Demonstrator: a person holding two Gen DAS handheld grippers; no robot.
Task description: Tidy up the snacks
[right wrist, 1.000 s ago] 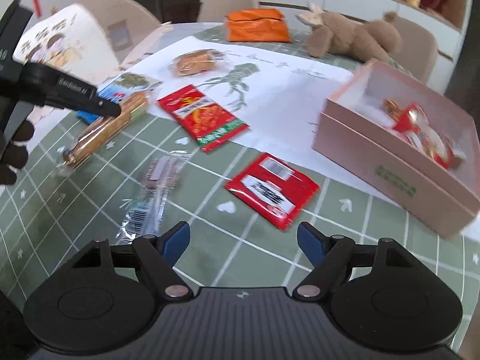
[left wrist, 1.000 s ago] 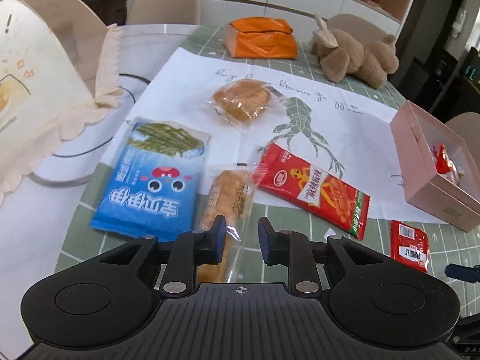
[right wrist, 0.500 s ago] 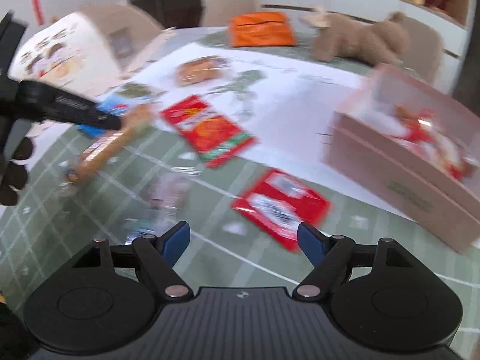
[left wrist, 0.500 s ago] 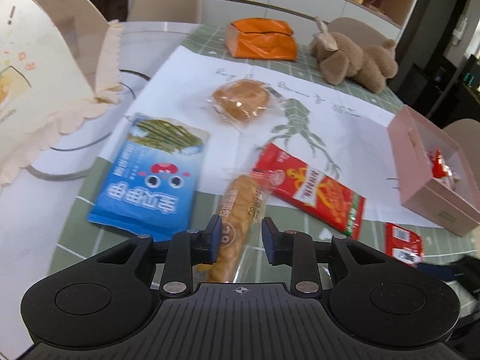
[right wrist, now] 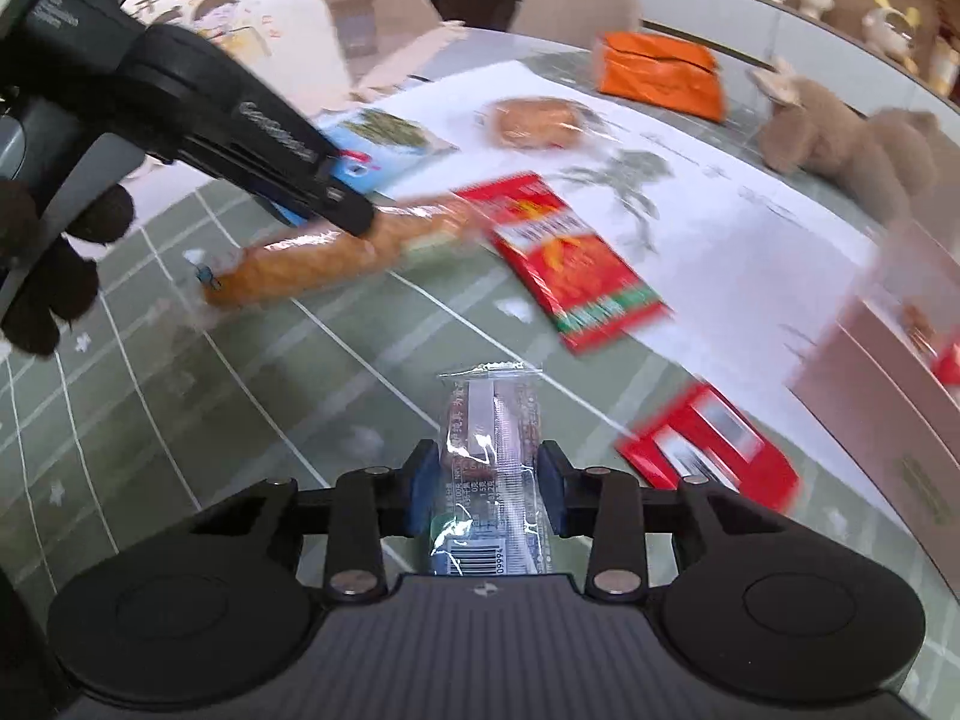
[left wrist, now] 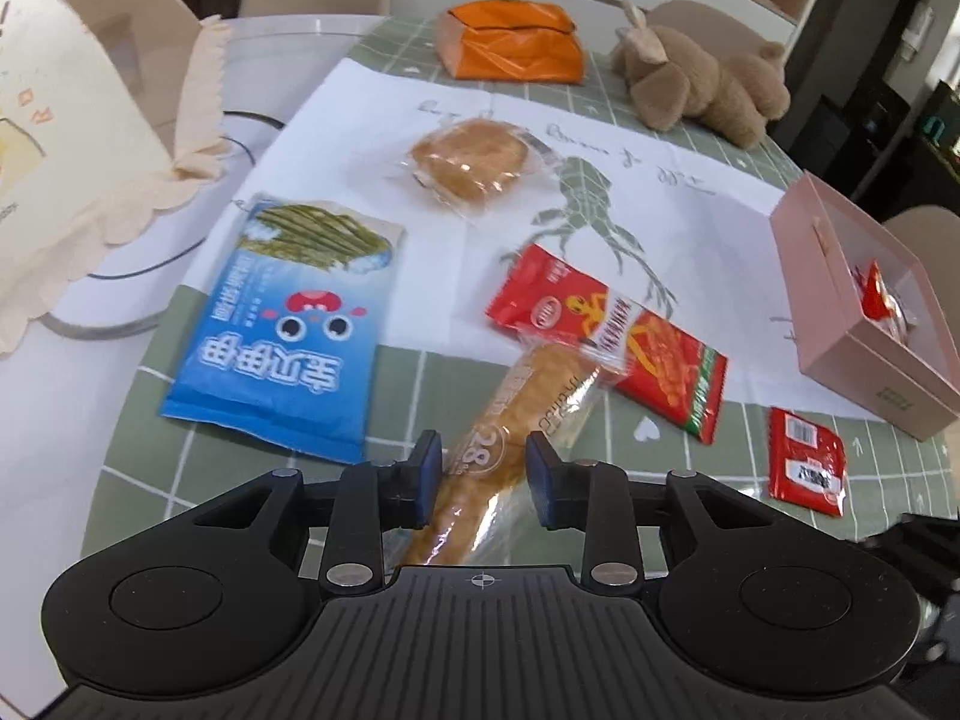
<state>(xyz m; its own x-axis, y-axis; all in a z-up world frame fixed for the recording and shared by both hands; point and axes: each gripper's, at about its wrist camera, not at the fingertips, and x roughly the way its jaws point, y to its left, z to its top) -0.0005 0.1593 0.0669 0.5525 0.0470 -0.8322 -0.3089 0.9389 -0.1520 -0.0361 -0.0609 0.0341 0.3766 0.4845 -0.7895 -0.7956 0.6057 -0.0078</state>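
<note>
Left wrist view: left hand-held gripper (left wrist: 483, 471) clamped around long bread stick (left wrist: 515, 420), far end lying over red packet (left wrist: 606, 339), blue bag (left wrist: 288, 324) just beside on tabletop (left wrist: 420, 384); pink box (left wrist: 864, 306) to the right.

Right wrist view: right hand-held gripper (right wrist: 485, 492) closed against clear-wrapped bar (right wrist: 489, 474) on tabletop.

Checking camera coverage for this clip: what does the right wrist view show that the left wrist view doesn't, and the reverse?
Only the right view shows the clear-wrapped bar between the right gripper fingers, and the left gripper from outside. Only the left view shows the left gripper straddling the bread stick from behind. Both show the blue bag, round bun, long red packet, small red packet, pink box, orange bag and plush toy.
</note>
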